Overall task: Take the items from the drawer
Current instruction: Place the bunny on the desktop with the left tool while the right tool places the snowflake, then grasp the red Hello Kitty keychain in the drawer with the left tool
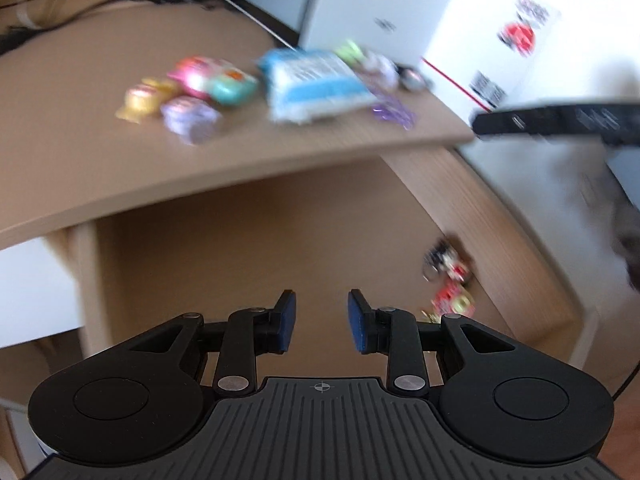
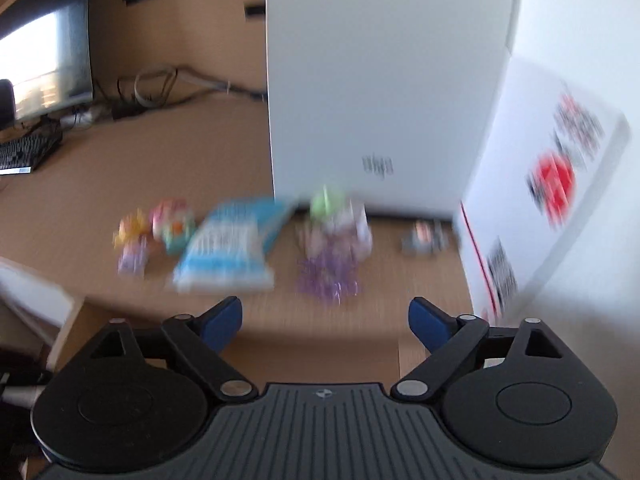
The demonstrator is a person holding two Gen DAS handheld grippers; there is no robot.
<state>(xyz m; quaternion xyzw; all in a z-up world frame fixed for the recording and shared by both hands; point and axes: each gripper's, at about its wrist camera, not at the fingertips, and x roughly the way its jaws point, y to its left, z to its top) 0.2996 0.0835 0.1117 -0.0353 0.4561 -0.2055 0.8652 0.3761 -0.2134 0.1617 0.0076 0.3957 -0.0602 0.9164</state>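
Observation:
The open wooden drawer [image 1: 500,232] lies below the desk top [image 1: 120,168]. A few small colourful items [image 1: 450,280] sit against its right side; blur hides what they are. My left gripper [image 1: 321,316] hangs over the drawer floor, its blue pads a little apart with nothing between them. On the desk lie small toys [image 1: 176,100], a blue and white packet [image 1: 312,84] and purple clips [image 1: 394,110]. My right gripper [image 2: 325,316] stands wide open and empty above the desk's front edge, just in front of the packet [image 2: 228,252] and the purple clips [image 2: 326,276].
A tall white box [image 2: 384,80] and a white carton with red print [image 2: 540,208] stand behind and right of the toys. A monitor [image 2: 44,68], a keyboard [image 2: 24,152] and cables [image 2: 160,88] are at the back left. A black bar [image 1: 560,120], probably the right gripper's body, crosses the right edge.

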